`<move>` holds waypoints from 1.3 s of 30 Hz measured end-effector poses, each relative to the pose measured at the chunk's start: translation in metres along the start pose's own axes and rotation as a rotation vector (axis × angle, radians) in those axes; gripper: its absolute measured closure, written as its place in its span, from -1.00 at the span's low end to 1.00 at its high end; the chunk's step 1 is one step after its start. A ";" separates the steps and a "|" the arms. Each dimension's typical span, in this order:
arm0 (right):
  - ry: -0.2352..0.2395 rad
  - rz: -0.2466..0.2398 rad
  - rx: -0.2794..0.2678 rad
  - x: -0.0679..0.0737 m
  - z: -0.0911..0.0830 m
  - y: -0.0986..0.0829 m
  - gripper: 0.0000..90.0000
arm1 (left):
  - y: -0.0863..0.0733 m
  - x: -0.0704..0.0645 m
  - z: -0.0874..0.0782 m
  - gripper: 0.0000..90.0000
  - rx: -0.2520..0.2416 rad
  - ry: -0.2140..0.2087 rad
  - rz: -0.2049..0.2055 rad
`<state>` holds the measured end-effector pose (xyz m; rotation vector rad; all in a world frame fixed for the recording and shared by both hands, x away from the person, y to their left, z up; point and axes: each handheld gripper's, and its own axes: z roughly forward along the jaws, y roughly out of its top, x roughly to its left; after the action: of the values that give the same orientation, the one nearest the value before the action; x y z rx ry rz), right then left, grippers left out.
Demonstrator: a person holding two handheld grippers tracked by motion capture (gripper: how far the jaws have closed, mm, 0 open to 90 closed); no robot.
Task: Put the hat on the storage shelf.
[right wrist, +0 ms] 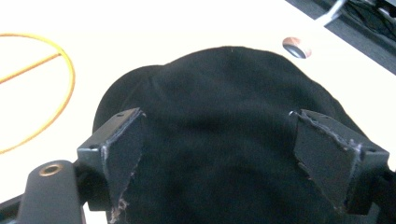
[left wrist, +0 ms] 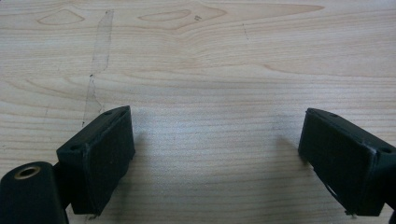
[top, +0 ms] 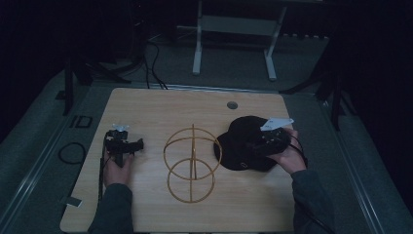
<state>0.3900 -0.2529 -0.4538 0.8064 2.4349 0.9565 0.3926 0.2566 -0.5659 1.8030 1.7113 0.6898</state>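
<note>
Both my sleeves are coming in at 6 o'clock in the high view, one hand on each tool. My left gripper (top: 122,144) is sitting at 9 o'clock on the wooden table (top: 146,107). In the left gripper view, its two black jaws are standing wide apart, and I am seeing just bare wood between them. It is holding nothing.

My right gripper (top: 268,142) is hovering at 3 o'clock, right over the black hat (top: 238,141). In the right gripper view, the hat (right wrist: 224,121) is lying between my wide-open jaws, one on each side of the soft round top. I am not squeezing it. I cannot tell if the jaws are touching the cloth.

At the middle of the table, the orange wire stand (top: 191,163) is standing up, made of thin hoops. It is just beside the hat, at the hat's 9 o'clock. Nothing is hanging on it and nothing is sitting inside it. A small round hole (top: 232,105) is showing at 12 o'clock on the table.

Nobody is telling me the job, so I am guessing. I am thinking the hat is going onto the stand. If so, almost nothing is done. The hat is lying flat on the table, and the grabbing, lifting and placing are all left to do.
</note>
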 end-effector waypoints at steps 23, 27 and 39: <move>0.158 -0.006 0.008 -0.027 0.038 0.021 -0.67 | 0.000 0.000 0.000 -0.77 0.000 0.002 -0.002; 0.174 -0.020 0.056 -0.030 0.043 0.018 -0.62 | 0.000 0.000 0.000 -0.77 0.000 0.002 -0.002; 0.190 -0.080 0.083 -0.026 0.039 0.008 -0.63 | 0.000 0.000 0.000 -0.77 0.000 0.002 -0.002</move>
<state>0.4336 -0.2461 -0.4706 0.6671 2.6637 0.9458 0.3928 0.2564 -0.5660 1.8007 1.7136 0.6912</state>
